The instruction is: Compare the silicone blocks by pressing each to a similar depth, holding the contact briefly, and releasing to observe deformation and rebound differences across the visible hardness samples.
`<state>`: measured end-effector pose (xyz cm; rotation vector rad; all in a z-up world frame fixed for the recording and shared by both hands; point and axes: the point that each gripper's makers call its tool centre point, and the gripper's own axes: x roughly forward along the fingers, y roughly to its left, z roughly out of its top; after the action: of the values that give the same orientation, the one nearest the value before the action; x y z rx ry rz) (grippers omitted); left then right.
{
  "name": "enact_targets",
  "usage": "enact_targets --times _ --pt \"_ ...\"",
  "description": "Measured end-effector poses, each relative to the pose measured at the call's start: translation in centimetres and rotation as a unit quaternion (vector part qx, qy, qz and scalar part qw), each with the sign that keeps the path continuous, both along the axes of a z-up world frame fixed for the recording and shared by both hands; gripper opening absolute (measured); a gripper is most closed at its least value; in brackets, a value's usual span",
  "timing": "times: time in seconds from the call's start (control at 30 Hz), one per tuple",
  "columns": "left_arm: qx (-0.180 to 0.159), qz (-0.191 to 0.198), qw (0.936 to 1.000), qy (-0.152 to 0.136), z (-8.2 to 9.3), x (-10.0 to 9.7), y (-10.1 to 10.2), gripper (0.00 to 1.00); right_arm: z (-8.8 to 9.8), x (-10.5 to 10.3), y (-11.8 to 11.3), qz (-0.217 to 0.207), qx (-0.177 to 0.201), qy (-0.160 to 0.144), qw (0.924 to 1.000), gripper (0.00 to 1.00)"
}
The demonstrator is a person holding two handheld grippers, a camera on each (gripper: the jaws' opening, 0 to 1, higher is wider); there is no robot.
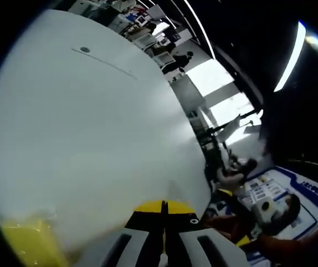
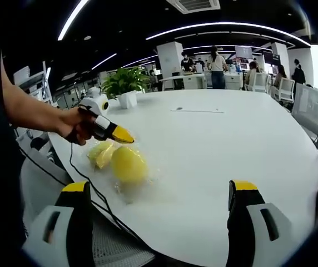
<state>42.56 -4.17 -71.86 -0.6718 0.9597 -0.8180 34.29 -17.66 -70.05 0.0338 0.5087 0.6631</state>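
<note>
My left tongs [image 2: 127, 135], pressed together, hover just above the yellow blocks [image 2: 127, 164]; my right tongs [image 2: 159, 192], spread, hang farther back.

Both grippers [image 2: 158, 203] have grey jaws, yellow-tipped.

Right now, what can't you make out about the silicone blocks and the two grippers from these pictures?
- Left gripper view: a yellow block is blurred and cut by the edge.
- Right gripper view: the yellow silicone blocks overlap, so their count is unclear.
- Right gripper view: the left gripper hovers near them; contact cannot be told.
- The hardness markings are too small to read.
</note>
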Motion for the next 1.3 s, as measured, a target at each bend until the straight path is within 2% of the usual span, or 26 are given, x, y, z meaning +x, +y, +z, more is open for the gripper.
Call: enact_targets --times 0.13,0.3,0.37,0.53,0.77,0.87,0.9,1.03,1.3 --pt "-0.001 -0.009 0.9997 -0.023 1.0 0.1 -0.1 0.0 0.0 0.0 0.1 0.002 0.0 -0.001 1.0 0.96" --pt "0.006 -0.023 0.9974 -0.069 2.3 0.3 -0.1 0.0 0.5 0.3 0.3 0.003 0.001 -0.007 1.0 0.96" --pt "0.027 -0.039 0.9939 -0.099 2.6 0.4 0.0 0.0 0.5 0.3 0.3 0.003 0.001 -0.007 1.0 0.96" --pt "0.049 -0.064 0.9844 -0.156 4.1 0.0 -0.3 0.0 0.6 0.1 0.4 0.006 -0.001 -0.007 1.0 0.96" --pt "0.047 -0.07 0.9801 -0.18 5.8 0.3 -0.2 0.0 1.1 0.3 0.8 0.007 0.0 -0.013 0.9999 0.96" --pt "0.063 -0.089 0.973 -0.203 6.4 0.2 -0.1 0.0 1.9 0.3 1.2 0.009 0.003 -0.023 0.9997 0.96" --pt "0.065 -0.093 0.9705 -0.213 6.8 0.2 0.0 0.0 2.1 0.3 1.4 0.011 0.004 -0.024 0.9996 0.96" --pt "0.054 -0.089 0.9684 -0.227 8.6 0.5 0.4 0.0 3.0 0.5 1.8 0.015 0.006 -0.033 0.9993 0.96" --pt "0.037 -0.085 0.9593 -0.267 13.7 0.9 0.6 0.0 5.7 1.6 2.6 0.014 0.035 -0.051 0.998 0.96"
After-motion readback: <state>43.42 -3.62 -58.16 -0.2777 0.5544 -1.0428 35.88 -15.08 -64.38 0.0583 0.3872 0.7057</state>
